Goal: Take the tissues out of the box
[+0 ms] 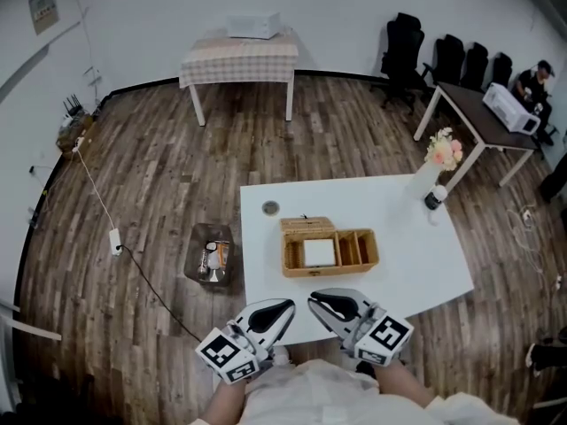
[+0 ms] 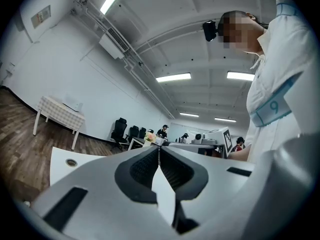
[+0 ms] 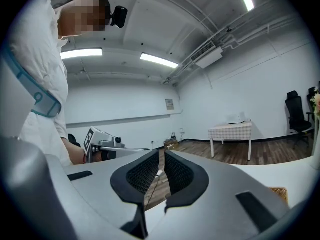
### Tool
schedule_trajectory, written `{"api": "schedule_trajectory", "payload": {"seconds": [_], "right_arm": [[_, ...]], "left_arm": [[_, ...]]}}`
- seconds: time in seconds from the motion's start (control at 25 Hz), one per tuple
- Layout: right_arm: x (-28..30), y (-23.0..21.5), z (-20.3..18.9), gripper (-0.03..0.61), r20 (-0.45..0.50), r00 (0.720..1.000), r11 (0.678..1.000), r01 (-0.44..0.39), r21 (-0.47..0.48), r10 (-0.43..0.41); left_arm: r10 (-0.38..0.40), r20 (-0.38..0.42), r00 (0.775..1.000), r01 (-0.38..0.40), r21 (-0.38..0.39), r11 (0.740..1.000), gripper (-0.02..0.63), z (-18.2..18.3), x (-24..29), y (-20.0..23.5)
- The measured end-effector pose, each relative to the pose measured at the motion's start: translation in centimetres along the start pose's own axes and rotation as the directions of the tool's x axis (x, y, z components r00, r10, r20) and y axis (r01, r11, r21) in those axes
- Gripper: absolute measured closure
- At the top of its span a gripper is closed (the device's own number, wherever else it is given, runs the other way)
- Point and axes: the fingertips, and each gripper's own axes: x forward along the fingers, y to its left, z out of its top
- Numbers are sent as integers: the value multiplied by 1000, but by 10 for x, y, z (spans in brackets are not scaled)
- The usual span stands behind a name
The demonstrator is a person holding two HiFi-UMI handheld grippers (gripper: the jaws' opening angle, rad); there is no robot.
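Observation:
A wicker box [image 1: 329,247] sits near the middle of the white table [image 1: 416,255]. A white stack of tissues [image 1: 319,252] lies in its middle compartment. My left gripper [image 1: 288,307] hovers over the table's front edge, just short of the box, with its jaws shut and empty. My right gripper [image 1: 313,301] is beside it, tip nearly touching the left one, jaws also shut on nothing. In the left gripper view the left gripper [image 2: 159,151] has its pads meeting at the tip. The right gripper [image 3: 161,156] points left across the room in the right gripper view, and a corner of the box [image 3: 278,193] shows at lower right.
A vase of flowers [image 1: 443,153] and a dark bottle [image 1: 433,200] stand at the table's far right corner. A round cable hole [image 1: 270,208] lies at its far left. A bin [image 1: 211,255] sits on the floor left of the table, and a cable runs past it.

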Motion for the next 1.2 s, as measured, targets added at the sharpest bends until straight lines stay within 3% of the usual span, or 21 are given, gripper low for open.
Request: {"api": "schedule_trajectory", "payload": {"seconds": [0.16, 0.4, 0.76, 1.2], "right_arm": [[10, -17, -1, 530, -52, 999, 1000, 8, -14, -9], [8, -49, -15, 444, -174, 985, 996, -23, -84, 8], [7, -105, -14, 407, -242, 964, 981, -142, -133, 107], [26, -153, -58, 383, -425, 890, 942, -269, -198, 165]], "left_arm": [[-18, -21, 1000, 18, 3, 1000, 612, 1, 7, 20], [-4, -15, 1000, 4, -22, 1000, 612, -2, 32, 35], [64, 5, 998, -64, -6, 998, 612, 3, 78, 45], [142, -5, 990, -142, -24, 990, 612, -12, 97, 51]]}}
